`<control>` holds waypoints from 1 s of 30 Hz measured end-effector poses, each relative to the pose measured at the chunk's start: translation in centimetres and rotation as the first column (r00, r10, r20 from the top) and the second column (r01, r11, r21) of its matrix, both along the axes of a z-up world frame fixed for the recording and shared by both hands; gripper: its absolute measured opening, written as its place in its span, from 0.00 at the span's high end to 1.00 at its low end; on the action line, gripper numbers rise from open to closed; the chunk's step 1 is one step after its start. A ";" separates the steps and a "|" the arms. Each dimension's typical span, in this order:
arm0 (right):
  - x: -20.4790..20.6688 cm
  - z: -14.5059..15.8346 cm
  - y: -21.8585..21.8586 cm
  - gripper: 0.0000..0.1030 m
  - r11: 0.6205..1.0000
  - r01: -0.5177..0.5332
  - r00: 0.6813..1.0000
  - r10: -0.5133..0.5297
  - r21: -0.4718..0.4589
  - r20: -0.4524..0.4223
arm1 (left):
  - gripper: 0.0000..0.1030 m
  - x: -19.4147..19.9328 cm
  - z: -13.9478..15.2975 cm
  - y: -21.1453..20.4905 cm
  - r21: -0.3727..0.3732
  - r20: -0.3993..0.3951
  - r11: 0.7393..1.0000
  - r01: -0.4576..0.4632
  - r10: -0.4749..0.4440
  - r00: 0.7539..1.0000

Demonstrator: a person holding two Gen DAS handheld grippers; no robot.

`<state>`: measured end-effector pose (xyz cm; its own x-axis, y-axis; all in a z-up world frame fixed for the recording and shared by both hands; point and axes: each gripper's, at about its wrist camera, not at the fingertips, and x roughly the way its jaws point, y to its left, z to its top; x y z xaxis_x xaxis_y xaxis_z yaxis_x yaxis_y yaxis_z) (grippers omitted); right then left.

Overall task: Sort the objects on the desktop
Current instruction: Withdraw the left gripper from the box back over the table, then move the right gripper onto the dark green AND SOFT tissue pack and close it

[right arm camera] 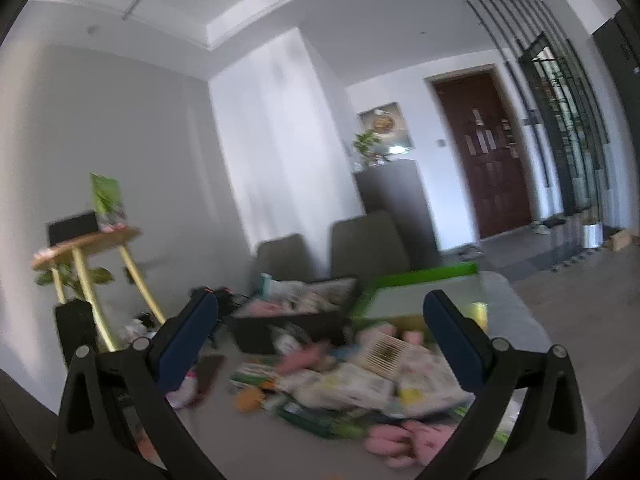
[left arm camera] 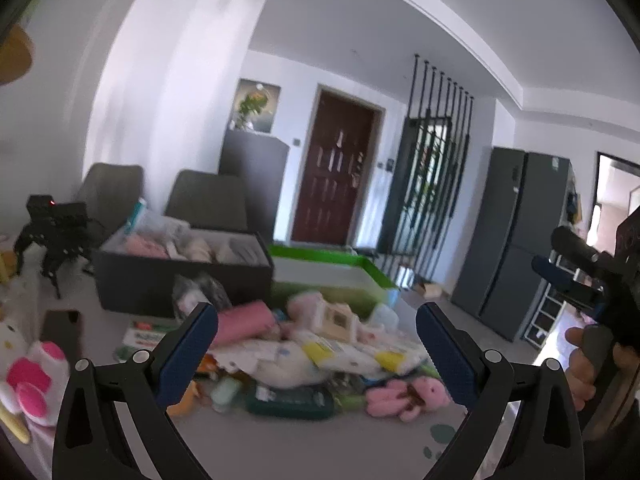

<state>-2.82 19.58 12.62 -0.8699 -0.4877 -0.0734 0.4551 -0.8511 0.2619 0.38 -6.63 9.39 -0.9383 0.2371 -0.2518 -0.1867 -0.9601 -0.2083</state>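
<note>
Blue ribbed pads are being held wide apart on the left claw (left arm camera: 316, 320), nothing between them, above a heap of soft packets (left arm camera: 320, 356) and a pink plush toy (left arm camera: 408, 398) on the grey bench (left arm camera: 280, 440); a dark fabric bin (left arm camera: 180, 268) and a green-rimmed tray (left arm camera: 372, 276) are waiting behind, presumably as sorting targets.

Seen from the right wrist, the right claw (right arm camera: 320, 320) is likewise being carried wide and empty over the same blurred heap (right arm camera: 360, 384).

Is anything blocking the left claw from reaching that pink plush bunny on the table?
Nothing visible. The open left gripper hovers above the pile; the pink plush bunny lies uncovered at the pile's near edge on the grey table.
</note>
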 end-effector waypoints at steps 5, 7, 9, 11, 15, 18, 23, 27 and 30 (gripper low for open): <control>0.3 -2.2 1.5 0.00 0.997 0.006 0.999 -0.009 0.072 0.046 | 0.03 -0.5 -1.2 2.9 -0.031 0.036 0.998 0.058 -0.057 0.998; 0.2 -3.0 2.6 0.00 0.998 0.010 0.997 -0.015 0.070 0.072 | 0.03 -0.7 -1.6 4.0 -0.032 0.052 0.996 0.082 -0.080 0.995; 0.3 -3.8 3.8 0.00 0.997 0.021 0.995 -0.028 0.077 0.094 | 0.03 -0.9 -2.2 5.3 -0.027 0.072 0.992 0.121 -0.119 0.990; 0.4 -4.6 4.5 0.01 0.995 0.032 0.992 -0.043 0.095 0.119 | 0.03 -1.0 -2.7 6.6 -0.028 0.093 0.988 0.151 -0.148 0.985; 0.0 -6.4 6.4 0.14 0.995 0.015 0.979 -0.036 0.102 0.198 | 0.03 -1.5 -4.0 9.3 -0.022 0.145 0.974 0.223 -0.218 0.965; -0.3 -7.7 7.4 0.24 0.994 0.014 0.969 -0.039 0.105 0.245 | 0.03 -1.8 -4.7 11.1 0.004 0.182 0.960 0.280 -0.276 0.944; -0.8 -9.8 8.7 0.33 0.995 0.000 0.950 -0.032 0.102 0.309 | 0.13 -1.9 -6.2 15.0 0.003 0.241 0.930 0.369 -0.358 0.902; -1.2 -11.0 9.8 0.35 0.996 0.003 0.937 -0.035 0.093 0.348 | 0.22 -2.1 -7.6 18.0 -0.013 0.298 0.905 0.424 -0.402 0.866; -1.5 -11.7 10.6 0.35 0.996 0.009 0.924 -0.044 0.093 0.381 | 0.24 -2.1 -8.3 19.9 -0.024 0.325 0.890 0.455 -0.423 0.846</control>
